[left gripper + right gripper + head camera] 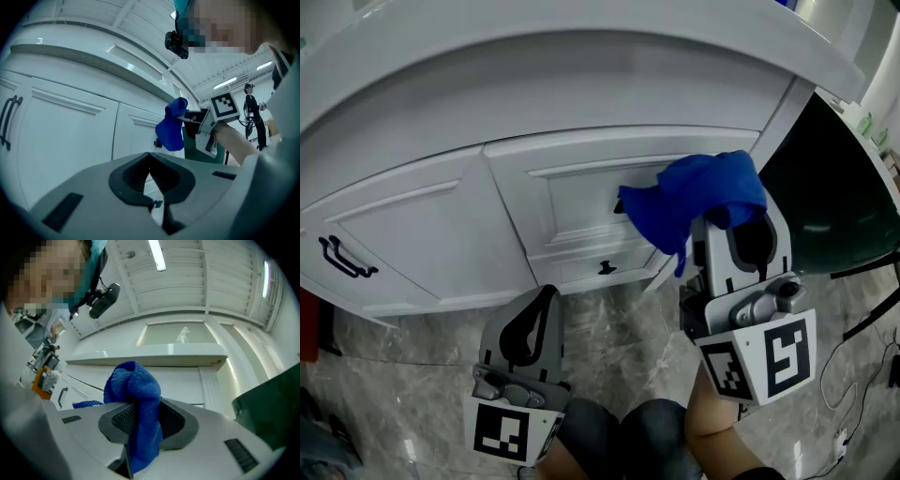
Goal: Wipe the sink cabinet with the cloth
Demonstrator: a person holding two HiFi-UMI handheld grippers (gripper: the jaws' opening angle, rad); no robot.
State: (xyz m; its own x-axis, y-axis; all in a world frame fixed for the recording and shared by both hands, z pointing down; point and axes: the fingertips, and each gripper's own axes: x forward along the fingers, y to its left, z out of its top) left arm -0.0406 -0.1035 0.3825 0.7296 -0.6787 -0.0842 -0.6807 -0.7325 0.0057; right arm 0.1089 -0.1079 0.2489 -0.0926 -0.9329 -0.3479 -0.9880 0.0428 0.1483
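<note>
Holding cloth (694, 202) pinched in my right tool (736, 234), just beside the cabinet (441, 225) drawer front; contact unclear; left tool (151, 176) pressed together, empty, hanging low; judgement: wiping scarcely under way, door panels all left.

Three close views onto sink cabinet (441, 225)

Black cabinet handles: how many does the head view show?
3: bar handle on left door, small knob on lower drawer, upper knob beside the cloth; more may be hidden.
</note>
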